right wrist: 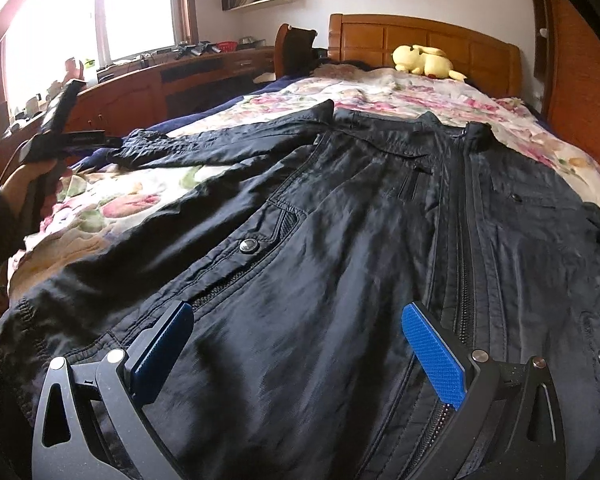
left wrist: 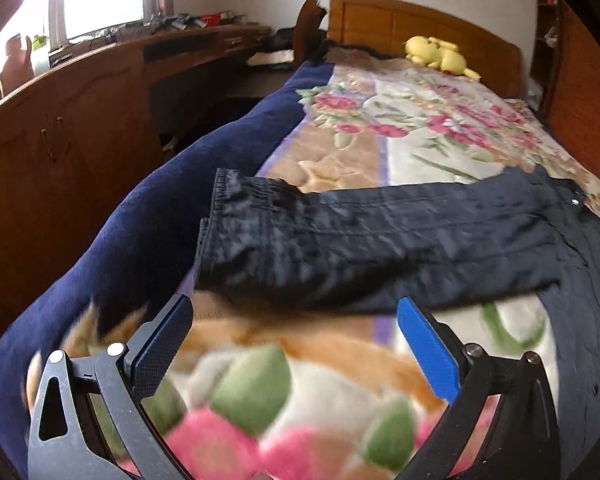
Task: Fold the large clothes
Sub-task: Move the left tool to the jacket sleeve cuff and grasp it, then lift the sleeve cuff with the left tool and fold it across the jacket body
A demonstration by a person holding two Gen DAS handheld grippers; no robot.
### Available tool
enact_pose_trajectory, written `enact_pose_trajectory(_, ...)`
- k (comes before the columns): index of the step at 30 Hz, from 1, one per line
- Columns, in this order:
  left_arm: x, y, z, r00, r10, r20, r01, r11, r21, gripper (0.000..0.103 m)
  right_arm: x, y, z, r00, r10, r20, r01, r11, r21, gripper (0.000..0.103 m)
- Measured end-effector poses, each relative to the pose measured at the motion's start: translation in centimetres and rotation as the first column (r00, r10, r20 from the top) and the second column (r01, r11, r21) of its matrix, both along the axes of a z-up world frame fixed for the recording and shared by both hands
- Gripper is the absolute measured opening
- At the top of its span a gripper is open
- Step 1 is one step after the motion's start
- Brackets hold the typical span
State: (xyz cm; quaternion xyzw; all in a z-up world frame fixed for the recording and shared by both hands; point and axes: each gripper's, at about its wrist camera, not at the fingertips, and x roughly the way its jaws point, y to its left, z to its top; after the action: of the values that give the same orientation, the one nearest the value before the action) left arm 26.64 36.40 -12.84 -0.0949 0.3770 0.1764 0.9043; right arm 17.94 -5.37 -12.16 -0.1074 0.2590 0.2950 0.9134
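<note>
Both tongs [left wrist: 294, 312] [right wrist: 298, 320] agape; black jacket [right wrist: 340, 220] apparently flat on bed [left wrist: 420, 128].

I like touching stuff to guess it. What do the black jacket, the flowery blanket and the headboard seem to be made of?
Black jacket: likely thin nylon or polyester, since it has a slight sheen and fine crinkles, with metal snaps.
Flowery blanket: looks like soft plush fleece, fuzzy and matte.
Headboard: wood with a smooth orange-brown varnish and visible panels.

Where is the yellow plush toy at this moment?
The yellow plush toy lies at the far end of the bed, against the wooden headboard, on the floral blanket beyond the black jacket; both views show it.
</note>
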Motion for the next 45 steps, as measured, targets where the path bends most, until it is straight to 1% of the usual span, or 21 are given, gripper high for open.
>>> enact_pose_trajectory(2, 0.8, 1.2, -0.3, 1.0, 0.01, -0.001, -0.01, 0.999, -0.039, 0.097, 0.0, -0.1, -0.1, 1.0, 0.003, -0.006, -0.003, 1.0, 0.002, 0.103)
enact_pose_trajectory(5, 1.5, 2.7, -0.8, 0.999, 0.041, -0.005, -0.041, 0.997, -0.063, 0.095, 0.3, -0.1, -0.2, 1.0, 0.006, -0.011, -0.006, 1.0, 0.008, 0.103)
enact_pose_trajectory(9, 2.0, 4.3, -2.0, 0.994, 0.096, -0.041, -0.1, 0.991, -0.085, 0.087, 0.4, -0.1, -0.3, 1.0, 0.009, -0.013, -0.009, 1.0, 0.011, 0.103)
enact_pose_trajectory(12, 1.7, 5.6, -2.7, 0.991, 0.134, -0.028, -0.137, 0.983, -0.123, 0.082, 0.4, -0.1, -0.3, 1.0, 0.011, -0.015, -0.011, 1.0, 0.011, 0.103)
enact_pose_trajectory(13, 1.6, 6.0, -3.0, 0.989, 0.142, -0.027, -0.145, 0.979, -0.143, 0.075, 0.4, -0.1, -0.3, 1.0, 0.011, -0.016, -0.011, 1.0, 0.01, 0.103)
enact_pose_trajectory(14, 1.6, 6.3, -3.2, 0.989, 0.143, -0.024, -0.145, 0.977, -0.158, 0.07, 0.3, -0.1, -0.4, 1.0, 0.011, -0.016, -0.011, 1.0, 0.008, 0.103)
enact_pose_trajectory(15, 1.7, 6.5, -3.4, 0.99, 0.14, -0.023, -0.142, 0.973, -0.181, 0.061, 0.3, -0.1, -0.4, 1.0, 0.012, -0.017, -0.012, 1.0, 0.007, 0.103)
enact_pose_trajectory(16, 1.8, 6.7, -3.6, 0.99, 0.142, -0.021, -0.144, 0.971, -0.19, 0.055, 0.3, -0.1, -0.4, 1.0, 0.012, -0.017, -0.012, 1.0, 0.005, 0.103)
enact_pose_trajectory(17, 1.7, 6.8, -3.7, 0.99, 0.143, -0.015, -0.144, 0.97, -0.194, 0.05, 0.3, 0.0, -0.4, 1.0, 0.012, -0.018, -0.012, 1.0, 0.003, 0.103)
enact_pose_trajectory(18, 1.8, 6.9, -3.7, 0.99, 0.139, -0.012, -0.138, 0.971, -0.197, 0.032, 0.3, 0.1, -0.4, 1.0, 0.012, -0.019, -0.012, 1.0, 0.001, 0.103)
enact_pose_trajectory(19, 1.9, 6.9, -3.8, 0.991, 0.133, -0.014, -0.133, 0.971, -0.2, 0.017, 0.3, 0.1, -0.4, 1.0, 0.012, -0.019, -0.013, 1.0, -0.001, 0.103)
enact_pose_trajectory(20, 1.9, 6.8, -3.6, 0.992, 0.128, -0.005, -0.127, 0.971, -0.201, 0.015, 0.4, 0.2, -0.4, 1.0, 0.013, -0.02, -0.013, 1.0, -0.001, 0.103)
enact_pose_trajectory(21, 1.9, 6.6, -3.5, 0.993, 0.116, 0.005, -0.113, 0.973, -0.2, 0.005, 0.4, 0.2, -0.4, 1.0, 0.013, -0.02, -0.013, 1.0, -0.002, 0.103)
enact_pose_trajectory(25, 1.8, 4.3, -1.5, 0.998, 0.046, 0.035, -0.04, 0.985, -0.167, 0.003, 0.4, 0.3, -0.4, 1.0, 0.014, -0.02, -0.014, 1.0, -0.003, 0.103)
enact_pose_trajectory(30, 1.5, -0.4, 3.7, 0.993, -0.071, 0.098, 0.081, 0.991, -0.103, 0.003, 0.4, 0.3, -0.4, 1.0, 0.014, -0.021, -0.014, 1.0, -0.001, 0.103)
enact_pose_trajectory(34, 1.4, -5.4, 8.2, 0.976, -0.176, 0.132, 0.184, 0.982, -0.05, 0.003, 0.5, 0.2, -0.4, 1.0, 0.012, -0.026, -0.012, 1.0, 0.004, 0.103)
enact_pose_trajectory(37, 1.5, -10.2, 11.0, 0.953, -0.265, 0.146, 0.27, 0.963, -0.018, 0.003, 0.7, 0.0, -0.3, 0.999, 0.013, -0.039, -0.013, 1.0, 0.013, 0.103)
enact_pose_trajectory(39, 1.4, -13.1, 12.2, 0.935, -0.321, 0.151, 0.327, 0.945, -0.015, 0.003, 0.6, -0.3, -0.3, 0.999, 0.01, -0.037, -0.009, 1.0, 0.027, 0.103)
enact_pose_trajectory(41, 1.0, -16.1, 13.0, 0.909, -0.385, 0.158, 0.394, 0.919, -0.027, 0.003, 0.6, -0.5, -0.2, 0.999, 0.009, -0.034, -0.008, 0.999, 0.04, 0.103)
enact_pose_trajectory(44, 0.1, -21.0, 13.7, 0.87, -0.469, 0.151, 0.476, 0.879, -0.012, 0.003, 0.5, -1.1, -0.3, 0.999, 0.012, -0.04, -0.009, 0.998, 0.064, 0.103)
enact_pose_trajectory(45, 0.1, -22.0, 13.8, 0.86, -0.488, 0.148, 0.494, 0.869, -0.009, 0.003, 0.5, -1.3, -0.3, 0.999, 0.011, -0.042, -0.008, 0.997, 0.077, 0.103)
